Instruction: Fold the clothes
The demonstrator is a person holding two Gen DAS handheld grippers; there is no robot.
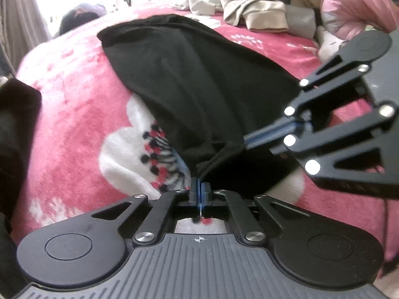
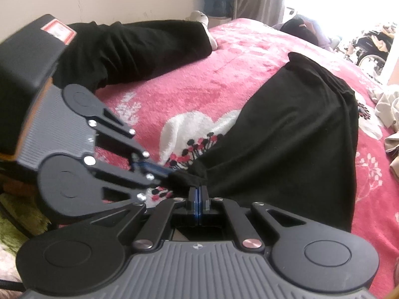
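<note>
Covering the whole scene, a pink blanket with white flower patches carries a black garment that runs away from the cameras toward a heap of beige clothes at the far edge. A person's leg in black trousers, ending in a white sock, lies across the blanket in the right wrist view, apart from the garment. Both grippers tilt steeply down at the garment's near end and sit close together, angled toward each other. The left gripper has its jaws pressed together, with a bunched corner of the black cloth pinched between the blue pads; the fabric rises from that grip and fans out across the blanket. The right gripper is likewise clamped closed on the neighbouring bunch of the same edge, so the cloth gathers into a small knot between the two tips.
</note>
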